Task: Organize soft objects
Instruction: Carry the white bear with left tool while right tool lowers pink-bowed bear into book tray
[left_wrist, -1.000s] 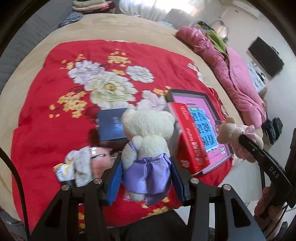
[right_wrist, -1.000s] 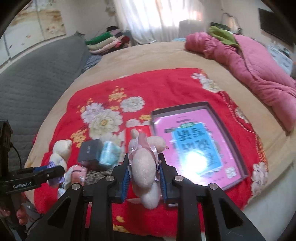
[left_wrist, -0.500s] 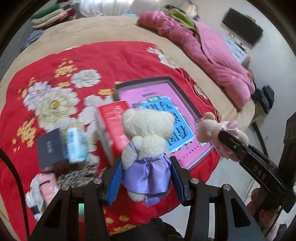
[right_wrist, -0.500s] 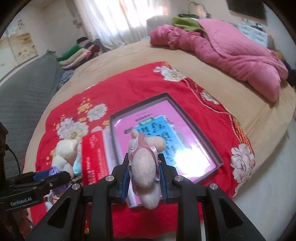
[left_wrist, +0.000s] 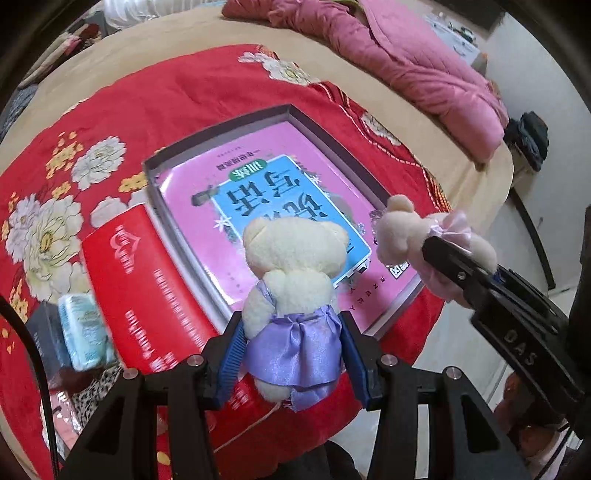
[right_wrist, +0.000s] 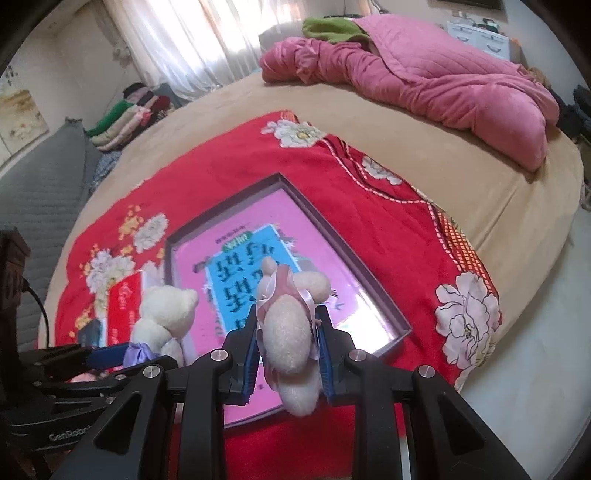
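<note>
My left gripper (left_wrist: 291, 350) is shut on a cream teddy bear in a purple satin skirt (left_wrist: 291, 280), held above the near edge of a shallow grey box with a pink and blue printed bottom (left_wrist: 221, 125). My right gripper (right_wrist: 288, 343) is shut on a cream teddy bear with a pink bow (right_wrist: 286, 325), also over the box (right_wrist: 306, 203). The pink-bow bear (left_wrist: 410, 232) and right gripper show at the right of the left wrist view. The purple-skirt bear (right_wrist: 162, 314) shows at the left of the right wrist view.
A red flowered blanket (left_wrist: 147, 92) covers a tan bed (right_wrist: 461, 177). A red book (left_wrist: 147, 288), a pale blue packet (left_wrist: 83, 332) and a dark box (left_wrist: 44, 332) lie left of the grey box. A pink quilt (right_wrist: 443, 81) is heaped at the back right.
Both grippers have carried their bears to the right, from over the pile of small items to over the pink-bottomed box. Both have stayed shut on their bears.
</note>
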